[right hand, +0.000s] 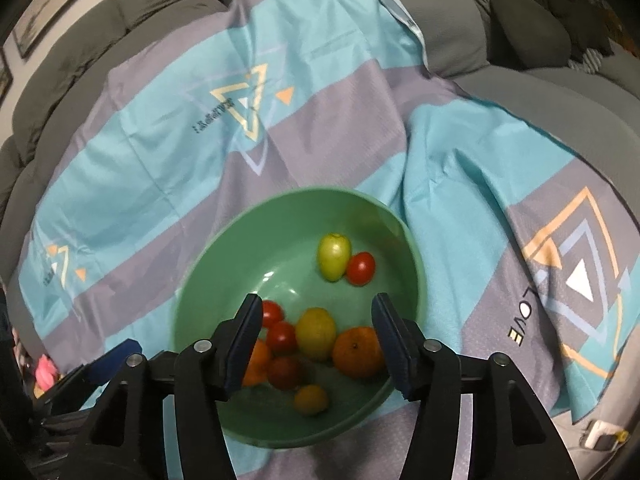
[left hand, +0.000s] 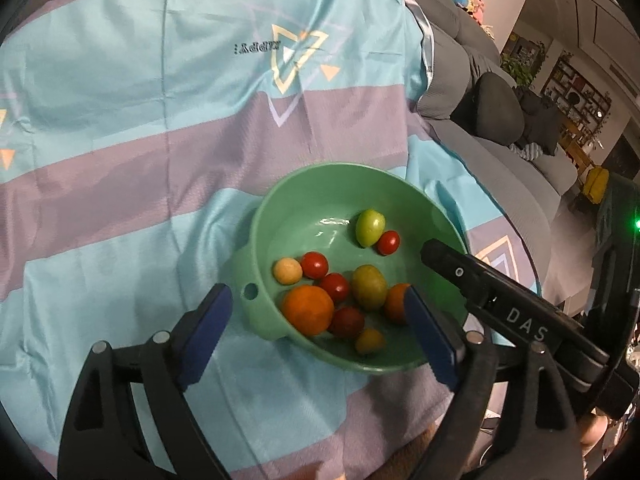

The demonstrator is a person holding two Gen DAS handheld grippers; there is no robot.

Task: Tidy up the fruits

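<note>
Bowl: green bowl point(left hand: 280, 204) sits on the striped cloth point(left hand: 120, 120); all fruit visible is inside it.
Left gripper point(left hand: 320, 320): spread wide, nothing pinched; your jaws straddle the bowl's near rim.
Right gripper point(right hand: 316, 332): partly spread, empty, above the fruit.
Key relation: yellow-green fruit point(right hand: 316, 332) lies straight ahead between your right jaws, long axis upright; right hand is nearer.

Black left tool point(left hand: 318, 338), blue pads point(left hand: 208, 334), silver screws

Dim indoor light; glare streaks glint inside the green bowl point(left hand: 320, 184). Fisheye bending darkens both views' corners, and the right wrist view blurs slightly.
</note>
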